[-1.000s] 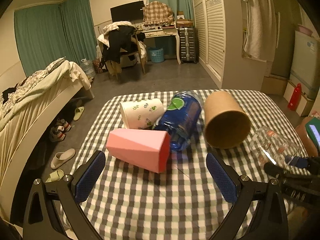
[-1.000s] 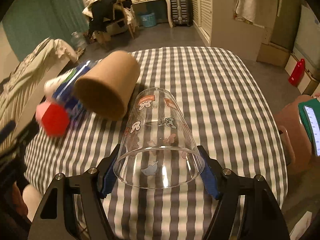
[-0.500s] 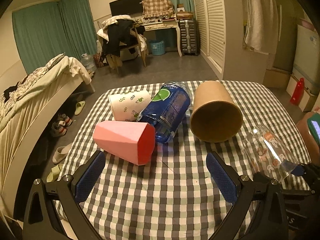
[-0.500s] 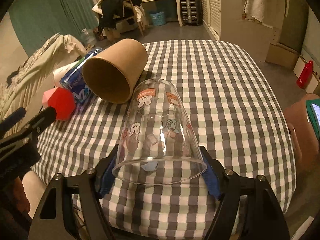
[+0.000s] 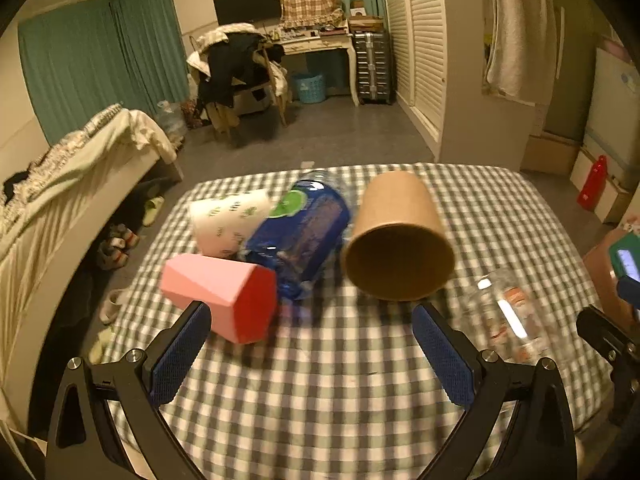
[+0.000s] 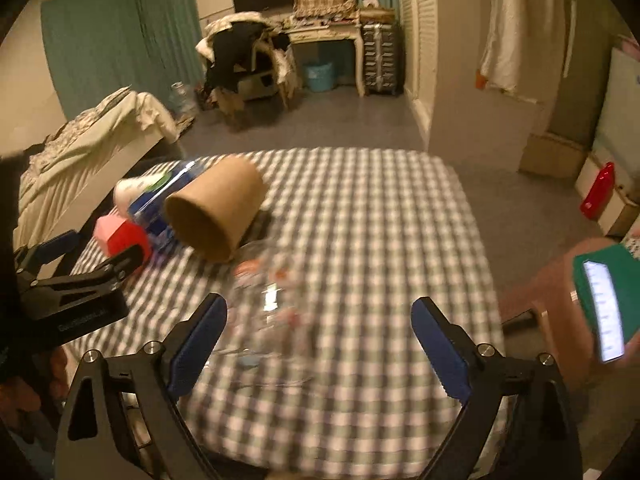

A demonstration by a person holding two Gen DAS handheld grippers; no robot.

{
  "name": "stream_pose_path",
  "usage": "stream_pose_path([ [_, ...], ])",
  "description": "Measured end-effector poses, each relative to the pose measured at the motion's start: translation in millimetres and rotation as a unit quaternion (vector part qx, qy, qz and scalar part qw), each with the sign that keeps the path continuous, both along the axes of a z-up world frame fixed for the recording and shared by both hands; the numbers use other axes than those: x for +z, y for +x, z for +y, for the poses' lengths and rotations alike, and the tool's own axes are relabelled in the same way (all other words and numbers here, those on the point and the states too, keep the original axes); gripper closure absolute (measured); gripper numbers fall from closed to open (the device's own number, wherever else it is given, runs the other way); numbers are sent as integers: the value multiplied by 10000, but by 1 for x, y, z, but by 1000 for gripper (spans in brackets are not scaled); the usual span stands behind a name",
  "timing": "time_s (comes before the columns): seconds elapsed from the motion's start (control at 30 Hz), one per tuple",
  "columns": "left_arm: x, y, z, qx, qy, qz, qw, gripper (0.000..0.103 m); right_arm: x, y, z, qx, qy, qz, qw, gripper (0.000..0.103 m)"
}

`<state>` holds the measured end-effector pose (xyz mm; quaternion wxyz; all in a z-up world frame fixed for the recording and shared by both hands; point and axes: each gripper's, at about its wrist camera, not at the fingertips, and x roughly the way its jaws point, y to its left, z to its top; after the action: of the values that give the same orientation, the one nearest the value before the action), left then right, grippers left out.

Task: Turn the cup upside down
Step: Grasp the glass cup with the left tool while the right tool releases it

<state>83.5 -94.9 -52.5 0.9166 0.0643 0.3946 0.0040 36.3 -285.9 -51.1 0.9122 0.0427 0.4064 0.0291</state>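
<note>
A clear glass cup with cartoon prints (image 6: 272, 308) lies on its side on the checked tablecloth (image 6: 360, 216), blurred, between and ahead of my right gripper's (image 6: 318, 340) open jaws, apart from the pads. It also shows in the left wrist view (image 5: 506, 320) at the right. A brown paper cup (image 5: 398, 240) lies on its side, mouth toward me. A pink faceted cup (image 5: 224, 294), a white leaf-print cup (image 5: 228, 222) and a blue bottle (image 5: 304, 236) lie beside it. My left gripper (image 5: 310, 348) is open and empty.
The table edges drop to the floor on all sides. A bed (image 5: 60, 184) stands left. A brown stool with a green phone (image 6: 600, 300) stands right of the table. A red bottle (image 5: 592, 182) stands on the floor at far right.
My right gripper has opened and drawn back from the glass cup, which now lies loose on the cloth. Both grippers have pulled back and risen from the table.
</note>
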Motion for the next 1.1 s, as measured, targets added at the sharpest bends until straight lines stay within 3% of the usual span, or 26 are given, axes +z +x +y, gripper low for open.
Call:
stream_pose_path([
  [0.37, 11, 3, -48, -446, -181, 211, 9986, 0, -3, 0, -40, -300, -244, -27, 9992, 9],
  [0.7, -11, 13, -86, -921, -347, 863, 9914, 0, -8, -9, -67, -588, -139, -40, 9982, 9],
  [1.1, -28, 17, -108, -1192, -448, 1195, 9846, 1, -14, -15, -91, -841, 11, 23, 9965, 9],
])
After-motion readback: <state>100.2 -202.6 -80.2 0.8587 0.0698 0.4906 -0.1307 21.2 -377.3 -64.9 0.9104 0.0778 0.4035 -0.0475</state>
